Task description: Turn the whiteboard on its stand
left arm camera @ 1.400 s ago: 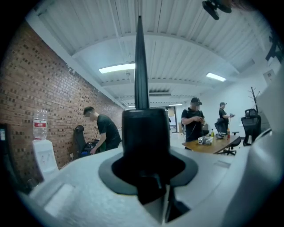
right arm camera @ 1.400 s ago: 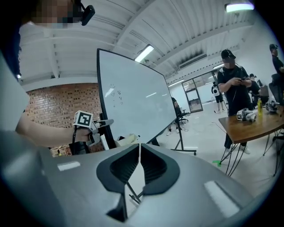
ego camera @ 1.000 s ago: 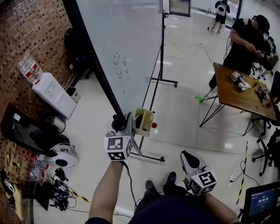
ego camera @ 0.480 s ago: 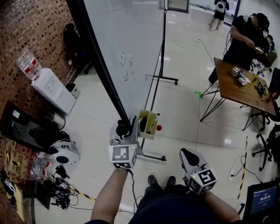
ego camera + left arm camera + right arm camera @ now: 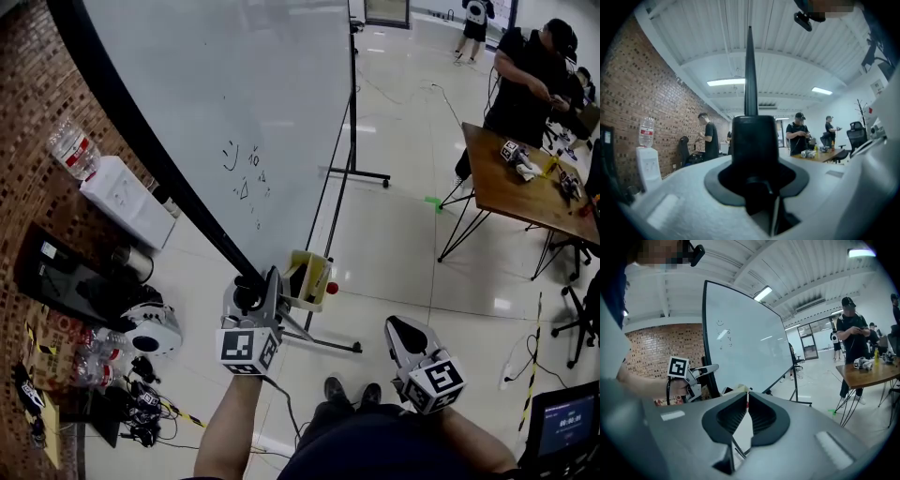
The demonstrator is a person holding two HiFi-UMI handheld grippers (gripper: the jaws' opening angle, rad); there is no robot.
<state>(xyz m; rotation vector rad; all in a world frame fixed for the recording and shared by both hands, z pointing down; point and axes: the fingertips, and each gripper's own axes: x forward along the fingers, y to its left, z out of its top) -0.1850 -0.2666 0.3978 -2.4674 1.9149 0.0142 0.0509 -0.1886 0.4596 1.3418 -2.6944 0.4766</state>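
Whiteboard [image 5: 244,84] stood on its stand [image 5: 352,112], a few small scribbles on its white face and a black frame [image 5: 753,140] running down to the lower corner nearest the person. At that corner the left gripper [image 5: 253,286] was clamped on the frame, its jaws pressing the black edge from both sides; in the left gripper view the edge rose straight up from between them. The right gripper [image 5: 405,336] hung low on the whiteboard's face side, well apart from the board; its jaws were drawn together with nothing between them, and they pointed toward the board's face. A yellow tray [image 5: 307,277] sat just beside the clamped corner, on the face side, with a small red thing [image 5: 332,288] at its far edge. On the whiteboard's back side stood a brick wall [image 5: 28,141], and against it a water dispenser [image 5: 122,202] topped by a bottle [image 5: 73,148]. On the face side, well apart from the whiteboard, was a wooden table [image 5: 511,202]; a person in black [image 5: 530,75] stood at it.
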